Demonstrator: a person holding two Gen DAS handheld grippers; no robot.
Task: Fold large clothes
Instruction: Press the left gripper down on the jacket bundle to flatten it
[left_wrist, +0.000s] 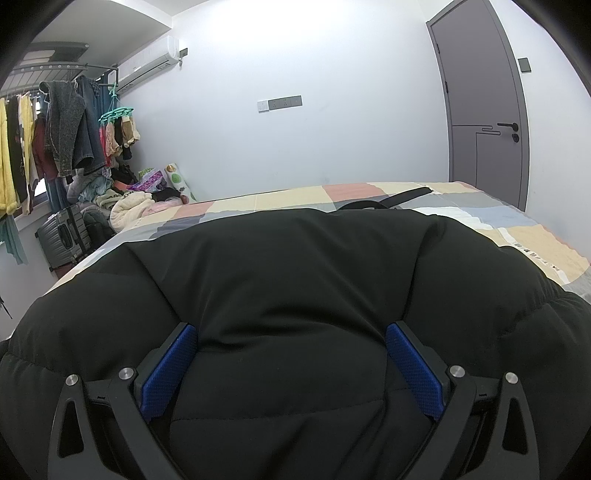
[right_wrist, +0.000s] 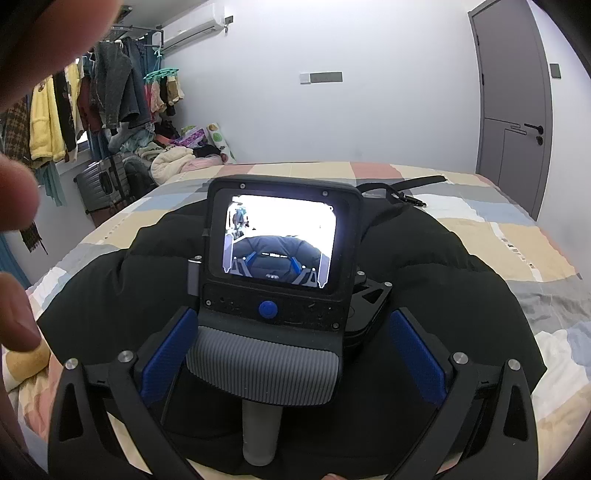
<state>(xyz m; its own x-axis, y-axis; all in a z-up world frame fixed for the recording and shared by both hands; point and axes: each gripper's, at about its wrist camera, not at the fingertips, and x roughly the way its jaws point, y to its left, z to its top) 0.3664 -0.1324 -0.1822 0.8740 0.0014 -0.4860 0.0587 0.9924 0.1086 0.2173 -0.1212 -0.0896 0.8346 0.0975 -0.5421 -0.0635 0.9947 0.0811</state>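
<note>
Here the left gripper (left_wrist: 291, 347) has its two blue-padded fingers (left_wrist: 168, 369) spread wide, nothing pinched between them. It sits low on the black padded jacket (left_wrist: 280, 280), and the puffy fabric bulges up in the gap between the fingers; whether the pads actually press the cloth cannot be told. In the right wrist view this same device appears from behind: its lit screen (right_wrist: 280, 240), a blue button (right_wrist: 267, 309) below it, a ribbed grey grip (right_wrist: 262, 365) and a grey handle post (right_wrist: 260, 432), all resting on the jacket with no hand on it.

The right gripper (right_wrist: 291, 343) is likewise spread wide, its blue pads (right_wrist: 415, 354) standing on either side of the left device's ribbed grip without closing on it. It hangs just above the near edge of the jacket, looking toward the far wall. Blurred fingers of a hand (right_wrist: 18, 258) fill the left edge of that view, very close to the lens.

The jacket lies in a rounded, bundled mass on the near half of a bed covered with a patchwork sheet (right_wrist: 517, 243) of beige, grey, pink and pale blue. A black strap (right_wrist: 406, 186) lies just beyond the jacket's far edge. Far left, clothes hang on a rack (left_wrist: 55, 129) above a heap of garments and a grey suitcase (left_wrist: 64, 234); far right stands a grey door (left_wrist: 480, 103).
</note>
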